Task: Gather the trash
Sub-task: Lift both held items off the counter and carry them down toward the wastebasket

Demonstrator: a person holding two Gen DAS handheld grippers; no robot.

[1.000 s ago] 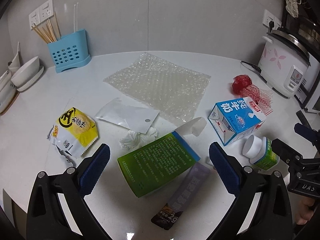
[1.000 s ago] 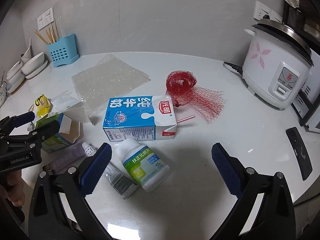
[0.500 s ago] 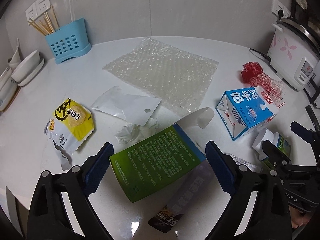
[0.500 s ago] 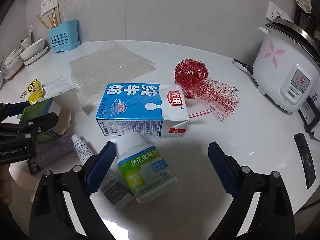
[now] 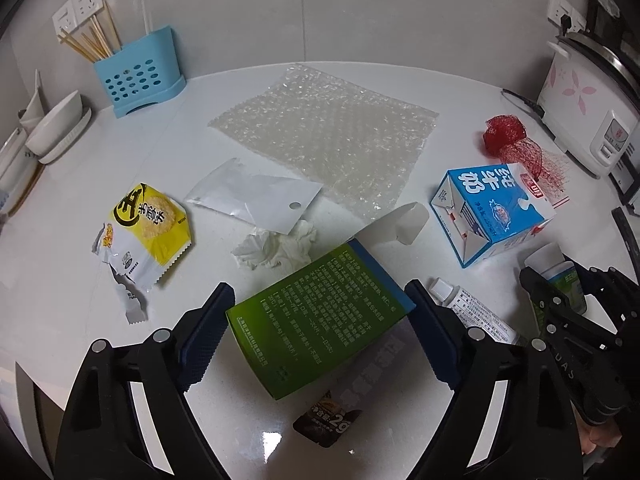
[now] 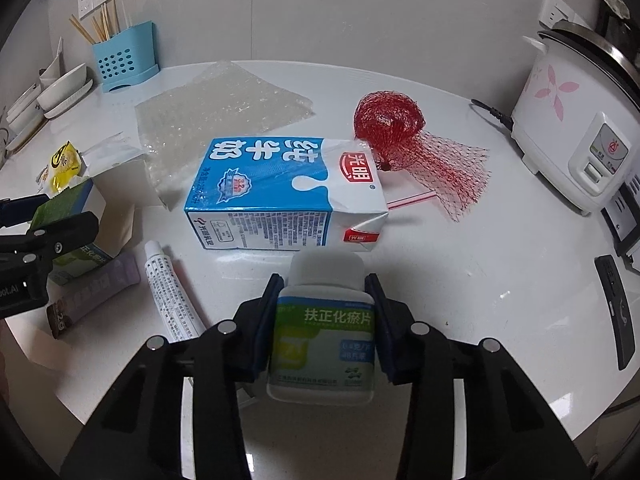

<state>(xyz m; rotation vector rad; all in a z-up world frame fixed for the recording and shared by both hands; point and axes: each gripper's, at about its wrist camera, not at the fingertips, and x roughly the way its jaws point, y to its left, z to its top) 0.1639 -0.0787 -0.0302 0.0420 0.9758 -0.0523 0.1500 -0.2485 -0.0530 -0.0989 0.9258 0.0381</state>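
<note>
My right gripper (image 6: 323, 314) is shut on a white pill bottle (image 6: 323, 344) with a green label, lying on the white table just in front of the blue milk carton (image 6: 280, 196). My left gripper (image 5: 320, 328) is open, its blue pads either side of a green box (image 5: 316, 320) with an open flap. The pads are near the box's edges; contact is unclear. A brown snack wrapper (image 5: 352, 396) lies under the box. A white tube (image 6: 170, 292) lies between the two grippers.
Other trash on the table: yellow cracker wrapper (image 5: 144, 228), crumpled tissue (image 5: 276, 250), white pouch (image 5: 256, 200), bubble wrap (image 5: 328, 136), red mesh net (image 6: 404, 136). A blue utensil holder (image 5: 140, 72) and bowls (image 5: 56, 128) stand back left, a rice cooker (image 6: 576, 128) at right.
My right gripper moved forward and closed on the pill bottle. My left gripper moved down and forward so its pads flank the green box.
</note>
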